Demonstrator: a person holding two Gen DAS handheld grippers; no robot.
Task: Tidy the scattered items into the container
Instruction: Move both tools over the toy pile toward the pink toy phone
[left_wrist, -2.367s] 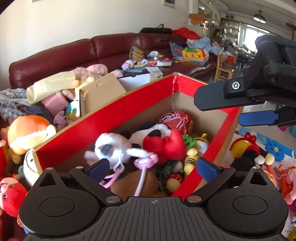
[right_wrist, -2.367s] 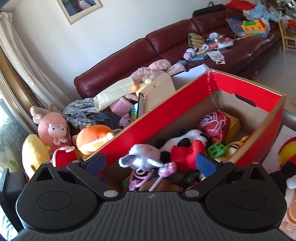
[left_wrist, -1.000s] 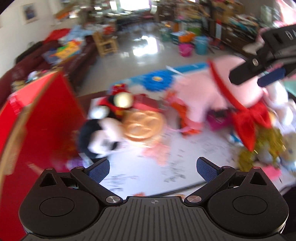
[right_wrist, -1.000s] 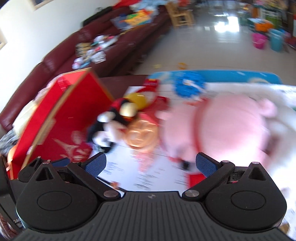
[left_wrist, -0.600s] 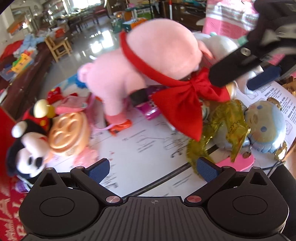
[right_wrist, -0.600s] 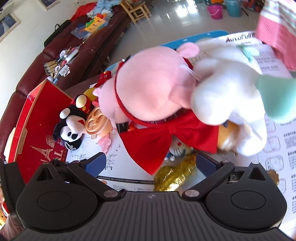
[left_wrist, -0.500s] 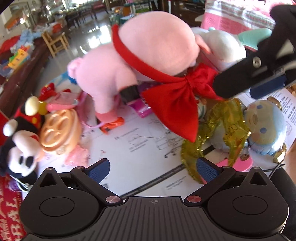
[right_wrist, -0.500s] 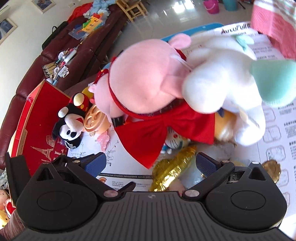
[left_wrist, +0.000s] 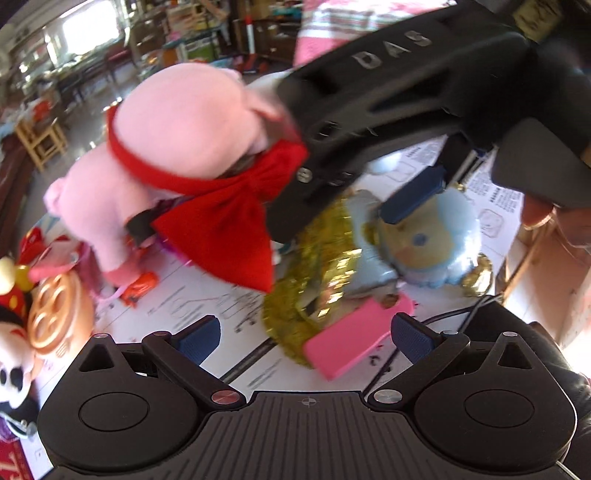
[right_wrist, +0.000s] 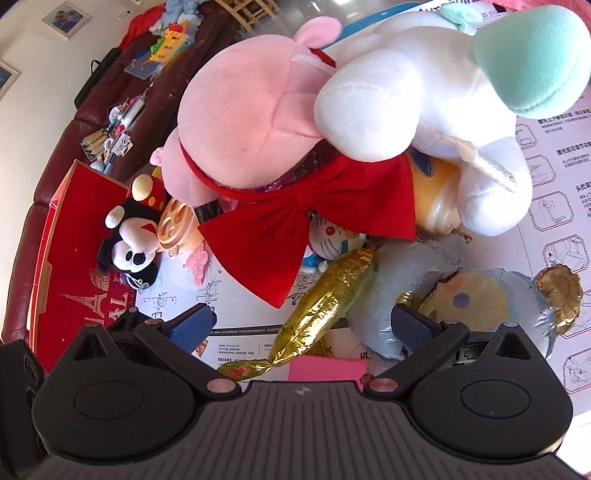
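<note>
A big pink plush pig (left_wrist: 173, 140) (right_wrist: 251, 110) with a red bow (right_wrist: 314, 214) lies on a printed white sheet among scattered toys. A gold and blue foil balloon (left_wrist: 369, 254) (right_wrist: 424, 295) with a pink card (left_wrist: 354, 336) lies in front of it. My left gripper (left_wrist: 306, 336) is open, low over the balloon and the card. My right gripper (right_wrist: 303, 325) is open above the balloon; in the left wrist view (left_wrist: 369, 177) it hangs over the balloon and bow. The red box (right_wrist: 62, 251) stands at the left.
A white plush with a mint ear (right_wrist: 424, 92) leans on the pig. A Mickey plush (right_wrist: 129, 240) (left_wrist: 14, 354), an orange reel toy (right_wrist: 173, 221) (left_wrist: 55, 314) and a Doraemon toy (right_wrist: 328, 236) lie beside the box. A dark red sofa (right_wrist: 122, 92) runs behind.
Both grippers have swung away from the box to the toy pile on the sheet. They have closed in on the foil balloon; the right gripper now hangs lower over it.
</note>
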